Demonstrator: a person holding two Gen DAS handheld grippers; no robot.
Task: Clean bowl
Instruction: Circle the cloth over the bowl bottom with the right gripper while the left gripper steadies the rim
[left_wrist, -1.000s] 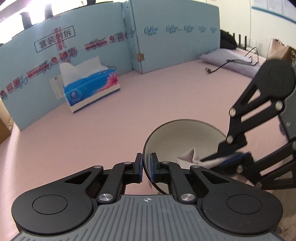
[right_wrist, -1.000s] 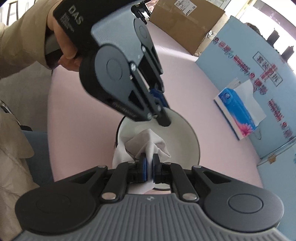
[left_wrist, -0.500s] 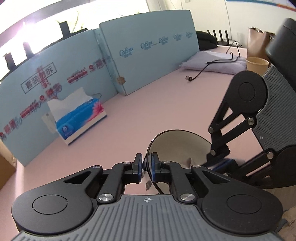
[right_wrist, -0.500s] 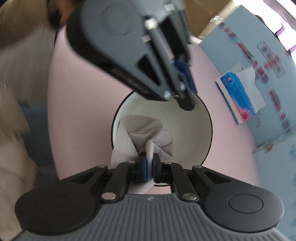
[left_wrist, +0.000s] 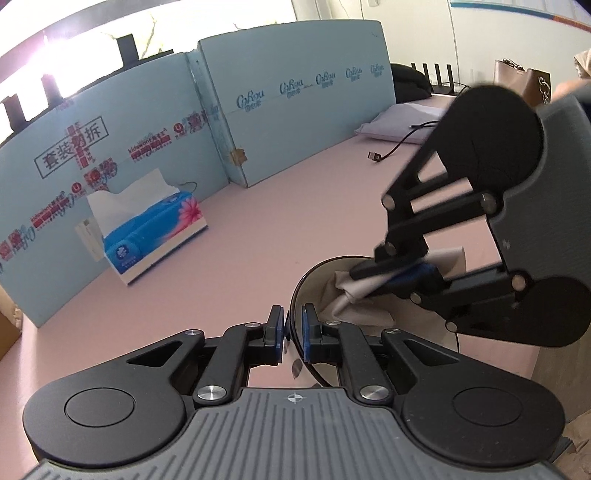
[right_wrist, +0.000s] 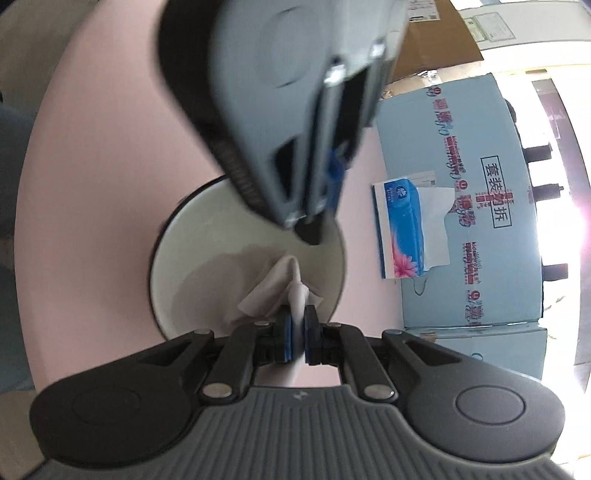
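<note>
Steadying comes first: your left gripper (left_wrist: 293, 330) is clamped on the rim of the round, dark-edged cream bowl (right_wrist: 207, 258), anchoring it. Your right gripper (right_wrist: 297, 332) pinches the crumpled white tissue (right_wrist: 280, 286) inside that bowl, ready for wiping.

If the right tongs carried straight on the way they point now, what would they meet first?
Most likely the inside of the bowl: the right tongs, shut on the tissue, point down into it. The left tongs on the far rim lie beyond, though depth is hard to judge.
</note>
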